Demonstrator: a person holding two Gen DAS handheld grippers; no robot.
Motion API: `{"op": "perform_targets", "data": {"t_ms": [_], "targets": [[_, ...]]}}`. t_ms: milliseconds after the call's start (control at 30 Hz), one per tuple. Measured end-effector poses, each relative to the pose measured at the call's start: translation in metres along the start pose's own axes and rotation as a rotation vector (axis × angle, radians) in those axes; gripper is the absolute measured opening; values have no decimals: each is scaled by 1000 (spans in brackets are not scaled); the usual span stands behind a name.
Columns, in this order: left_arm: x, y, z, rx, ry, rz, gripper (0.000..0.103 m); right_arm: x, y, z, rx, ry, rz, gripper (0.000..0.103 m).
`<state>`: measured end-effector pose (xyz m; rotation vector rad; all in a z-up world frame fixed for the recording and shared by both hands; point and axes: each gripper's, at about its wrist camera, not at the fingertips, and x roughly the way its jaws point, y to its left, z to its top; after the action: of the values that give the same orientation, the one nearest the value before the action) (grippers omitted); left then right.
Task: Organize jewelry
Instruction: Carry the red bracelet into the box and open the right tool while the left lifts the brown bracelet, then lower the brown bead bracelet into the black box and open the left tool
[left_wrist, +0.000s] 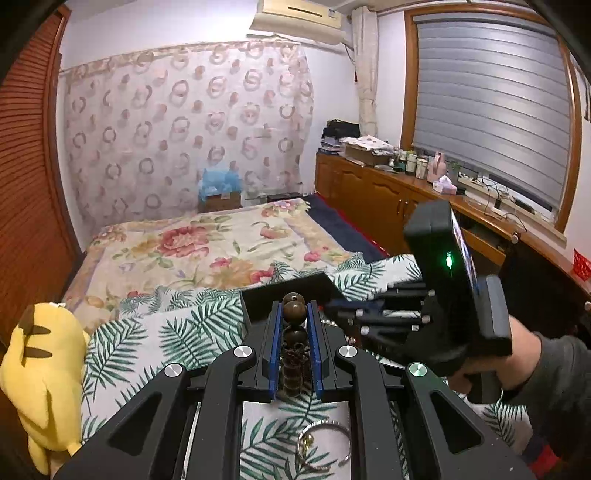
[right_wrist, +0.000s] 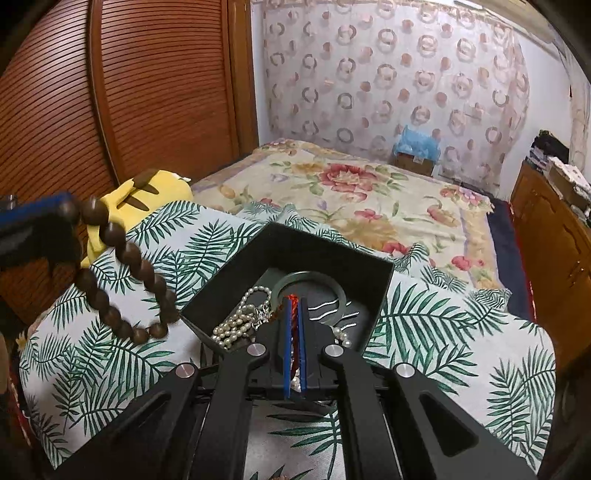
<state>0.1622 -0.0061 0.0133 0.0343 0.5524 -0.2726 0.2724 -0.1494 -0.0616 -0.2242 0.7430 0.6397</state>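
Left fingers (left_wrist: 276, 354) around bead bracelet (left_wrist: 294, 314).

Black linkage gripper (left_wrist: 294, 343) with blue-edged fingers (left_wrist: 275, 350); silver pivot screws; grey sleeve (left_wrist: 554, 384).

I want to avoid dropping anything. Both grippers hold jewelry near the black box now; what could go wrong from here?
1. The left gripper pinches only a few beads; the wooden bead bracelet dangles beside the black box and might swing or miss it.
2. The right gripper holds a thin red cord that could slip or snag the pearl necklace.
3. A silver bangle lying on the leaf-print cloth could be overlooked.
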Motion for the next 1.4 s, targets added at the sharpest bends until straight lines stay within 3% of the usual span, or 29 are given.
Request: {"op": "perform_targets", "data": {"t_ms": [200, 367, 1000, 1400], "targets": [[8, 1, 11, -1, -6, 17, 12, -1, -7, -4, 11, -14, 4, 5], [23, 3, 13, -18, 10, 19, 12, -4, -15, -10, 26, -19, 20, 18], [69, -10, 22, -11, 61, -12, 12, -37, -32, -29, 41, -53, -12, 18], [98, -6, -4, -11, 150, -15, 12, -41, -30, -56, 60, -30, -4, 18]]}}
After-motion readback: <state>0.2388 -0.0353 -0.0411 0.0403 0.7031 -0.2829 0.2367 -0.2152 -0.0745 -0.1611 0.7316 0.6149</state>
